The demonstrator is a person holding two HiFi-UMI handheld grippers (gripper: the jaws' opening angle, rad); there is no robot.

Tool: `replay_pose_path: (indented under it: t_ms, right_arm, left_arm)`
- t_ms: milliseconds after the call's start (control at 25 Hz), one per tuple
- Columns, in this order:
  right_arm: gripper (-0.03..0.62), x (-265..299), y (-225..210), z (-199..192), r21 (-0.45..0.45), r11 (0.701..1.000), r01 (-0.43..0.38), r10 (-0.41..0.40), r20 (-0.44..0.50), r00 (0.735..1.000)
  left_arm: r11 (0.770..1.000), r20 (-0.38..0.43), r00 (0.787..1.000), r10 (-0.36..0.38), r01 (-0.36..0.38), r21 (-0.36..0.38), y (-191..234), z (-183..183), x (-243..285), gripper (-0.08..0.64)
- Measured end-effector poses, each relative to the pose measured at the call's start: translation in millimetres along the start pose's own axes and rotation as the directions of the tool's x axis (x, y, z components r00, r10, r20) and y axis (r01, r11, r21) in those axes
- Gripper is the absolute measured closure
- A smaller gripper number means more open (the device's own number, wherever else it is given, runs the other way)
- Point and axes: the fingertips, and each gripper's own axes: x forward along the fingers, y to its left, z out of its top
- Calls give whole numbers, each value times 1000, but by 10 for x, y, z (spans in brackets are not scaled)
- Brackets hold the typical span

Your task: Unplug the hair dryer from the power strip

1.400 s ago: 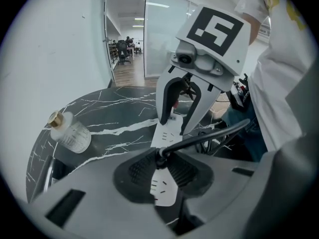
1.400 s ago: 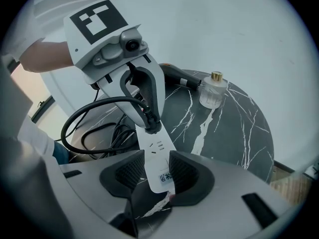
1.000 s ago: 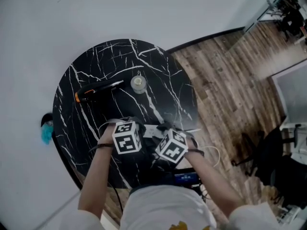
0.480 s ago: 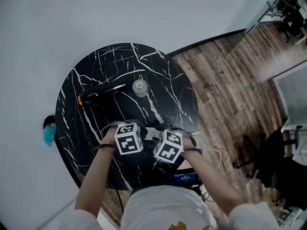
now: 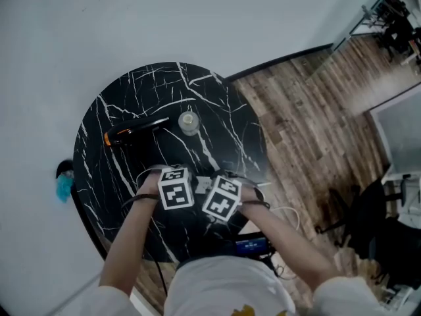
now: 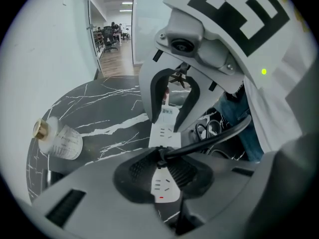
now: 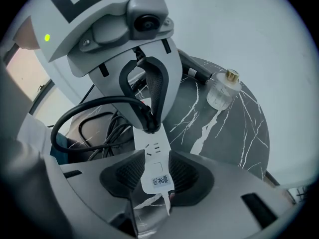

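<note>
A white power strip [image 7: 155, 156] lies on the black marble table [image 5: 223, 110], near its front edge. My right gripper [image 7: 157, 171] is shut on the strip's labelled end, a pad pressed to each long side. A black plug [image 7: 148, 123] with a thick black cord [image 6: 214, 138] sits in the strip. My left gripper [image 6: 160, 163] is shut on that plug, fingertips pinching it from above. Both grippers point steeply down, their marker cubes close together in the head view: left gripper [image 5: 174, 188], right gripper [image 5: 222, 198]. The black hair dryer [image 5: 135, 131] with an orange end lies at the table's far left.
A small clear bottle [image 5: 189, 122] with a gold cap stands mid-table beyond the grippers. Loops of black cable [image 7: 97, 131] lie by the near table edge. A white wall curves behind the table; wooden floor [image 5: 309, 124] lies to the right. A teal object [image 5: 63, 186] sits left of the table.
The right gripper's cube has tilted and edged a little toward the left gripper. Both grips look the same, and the plug still sits in the strip.
</note>
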Motion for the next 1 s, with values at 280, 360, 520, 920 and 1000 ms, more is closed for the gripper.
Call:
replay_pose_path:
  t_ms: [280,360,520,920,1000]
  right_arm:
    - [446,1,2,-11,-5,1000,-17,17,-22,1000]
    - [449,-3,2,-14,-7,1000,-24,24,-11,1000]
    - [449,-4,-22,-2,17,1000,-24,23,12,1000]
    - [463,4,-4,-5,27,999,21,-21,-9,1000]
    - [463,5,-17,3,44,999,24,-24,0,1000]
  left_arm:
    - [999,-20,999,35,-35,-4,-4,-3,11,499]
    - [1000,-27,999,27,-27,-11,-5,-7,18,499]
    - [999,-23,999,-25,24,-22,-1,5,9,499]
    - [998,-17,1000,-19,19,-55,-13,2,12,503]
    - [999,-20,999,-38,37,-35,4,47,-20,503]
